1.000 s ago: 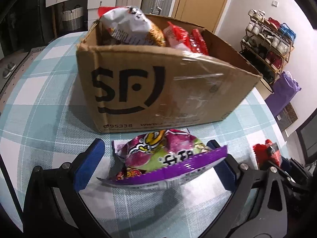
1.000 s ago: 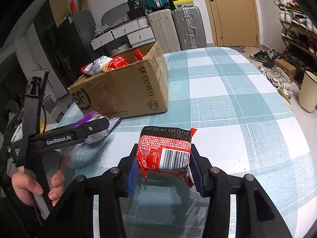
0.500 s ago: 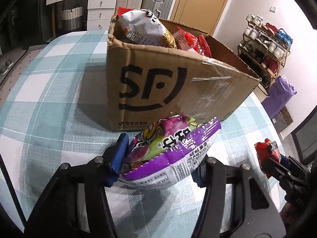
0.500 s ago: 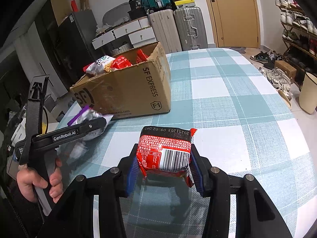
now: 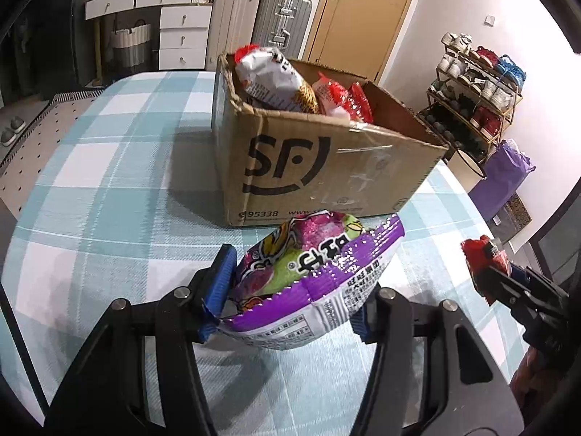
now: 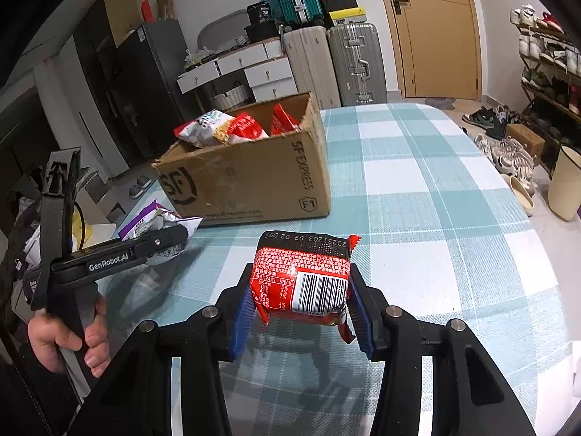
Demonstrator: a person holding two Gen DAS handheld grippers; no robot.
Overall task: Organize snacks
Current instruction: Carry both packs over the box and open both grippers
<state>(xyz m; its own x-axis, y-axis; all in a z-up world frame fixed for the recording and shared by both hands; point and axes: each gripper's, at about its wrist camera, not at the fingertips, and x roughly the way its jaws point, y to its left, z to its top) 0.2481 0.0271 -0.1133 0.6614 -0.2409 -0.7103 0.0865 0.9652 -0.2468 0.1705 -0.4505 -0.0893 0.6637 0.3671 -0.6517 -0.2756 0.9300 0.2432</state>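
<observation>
The left claw (image 5: 290, 290), level above the table (image 5: 109, 189), grips a purple bag (image 5: 312, 276) just near of the box (image 5: 326, 167), while the right claw (image 6: 303, 309), likewise level, clamps a red pack (image 6: 305, 276) to its right.
</observation>
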